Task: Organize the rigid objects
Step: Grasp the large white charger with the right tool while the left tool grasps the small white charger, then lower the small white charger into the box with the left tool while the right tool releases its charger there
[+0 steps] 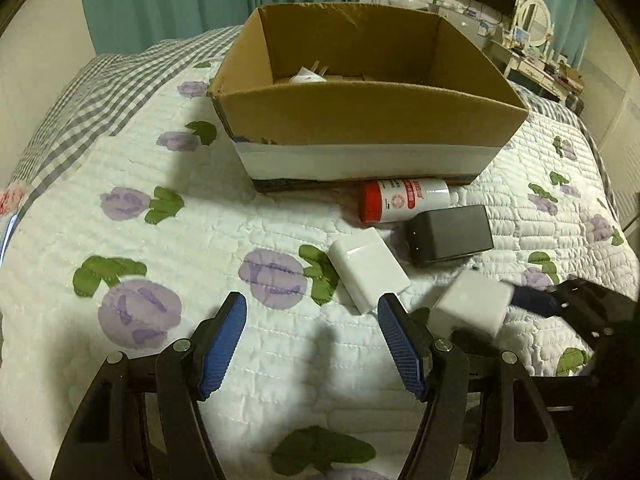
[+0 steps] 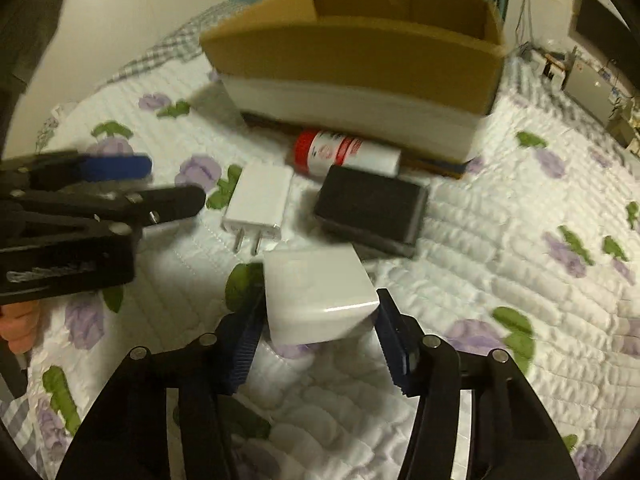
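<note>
A cardboard box stands on the quilted bed, also in the right wrist view; a white item lies inside. In front of it lie a white bottle with a red cap, a black block and a flat white plug charger; the charger, the bottle and the black block also show in the right wrist view. My right gripper is shut on a white cube adapter, also in the left wrist view. My left gripper is open and empty, just short of the charger.
The bed has a white quilt with purple flowers. A grey checked pillow lies at the back left. A dresser with a mirror stands beyond the bed at the right. My left gripper shows at the left of the right wrist view.
</note>
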Demonstrator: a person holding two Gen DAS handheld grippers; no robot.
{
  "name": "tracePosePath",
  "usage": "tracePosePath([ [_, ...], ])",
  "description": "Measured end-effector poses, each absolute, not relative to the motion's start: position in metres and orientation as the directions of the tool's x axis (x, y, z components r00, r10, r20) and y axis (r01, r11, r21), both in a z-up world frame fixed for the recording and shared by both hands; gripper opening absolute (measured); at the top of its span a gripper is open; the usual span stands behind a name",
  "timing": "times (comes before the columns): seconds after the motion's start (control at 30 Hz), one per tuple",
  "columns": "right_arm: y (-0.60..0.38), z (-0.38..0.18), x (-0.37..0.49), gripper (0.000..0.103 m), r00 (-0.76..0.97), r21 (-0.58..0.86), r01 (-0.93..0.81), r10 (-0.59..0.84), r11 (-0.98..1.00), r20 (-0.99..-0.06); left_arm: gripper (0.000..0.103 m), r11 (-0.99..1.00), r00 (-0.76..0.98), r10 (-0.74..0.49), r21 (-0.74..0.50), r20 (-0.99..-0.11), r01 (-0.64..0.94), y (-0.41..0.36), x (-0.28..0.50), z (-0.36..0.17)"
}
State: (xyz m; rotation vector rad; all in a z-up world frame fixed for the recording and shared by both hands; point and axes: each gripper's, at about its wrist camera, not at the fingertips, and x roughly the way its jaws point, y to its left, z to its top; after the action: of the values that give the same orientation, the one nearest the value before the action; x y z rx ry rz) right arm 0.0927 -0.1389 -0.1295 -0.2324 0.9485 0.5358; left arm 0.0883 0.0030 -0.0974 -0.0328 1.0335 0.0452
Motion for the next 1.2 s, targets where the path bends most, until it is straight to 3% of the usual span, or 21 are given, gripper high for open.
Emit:
tracePosePath([
  [0.17, -0.157, -0.106, 0.095, 0.050, 0.583, -0.066, -0.466, 0.250, 0.882, -0.773, 0.071, 0.998, 0.476, 0.014, -0.016, -0.879, -0.059, -0.008, 0.092, -0.102],
  [0.37, -0.187, -0.095, 0.117, 0.050, 0.618, -0.013, -0.368, 0.234, 0.930, -0.751, 0.071, 0.999, 0.449, 0.027, 0.003, -0.893, -0.054, -0.025, 0.114, -0.119],
  [0.67, -0.184, -0.108, 0.125, 0.050, 0.590, -0.010, -0.373, 0.229, 0.928, -0.774, 0.071, 0.999, 0.451, 0.012, -0.007, -0.893, -0.041, -0.032, 0.142, -0.138],
  [0.77, -0.182, -0.109, 0.125, 0.050, 0.588, -0.015, -0.375, 0.225, 0.927, -0.777, 0.068, 0.999, 0.444, 0.012, -0.005, -0.896, -0.037, -0.031, 0.150, -0.147],
  [0.8, -0.182, -0.109, 0.124, 0.050, 0.588, -0.016, -0.375, 0.224, 0.927, -0.777, 0.064, 0.999, 0.444, 0.015, 0.000, -0.896, -0.034, -0.031, 0.151, -0.148],
  [0.83, -0.182, -0.109, 0.124, 0.050, 0.589, -0.017, -0.375, 0.224, 0.927, -0.777, 0.055, 0.999, 0.449, 0.022, 0.008, -0.893, -0.034, -0.031, 0.150, -0.147],
  [0.93, -0.184, -0.103, 0.120, 0.050, 0.599, -0.020, -0.373, 0.224, 0.928, -0.768, 0.048, 1.000, 0.454, -0.010, -0.022, -0.891, -0.020, -0.028, 0.141, -0.142],
  [1.2, -0.177, -0.072, 0.102, 0.050, 0.655, -0.054, -0.381, 0.229, 0.923, -0.720, 0.041, 0.993, 0.496, -0.093, -0.115, -0.863, -0.014, -0.017, 0.101, -0.111],
])
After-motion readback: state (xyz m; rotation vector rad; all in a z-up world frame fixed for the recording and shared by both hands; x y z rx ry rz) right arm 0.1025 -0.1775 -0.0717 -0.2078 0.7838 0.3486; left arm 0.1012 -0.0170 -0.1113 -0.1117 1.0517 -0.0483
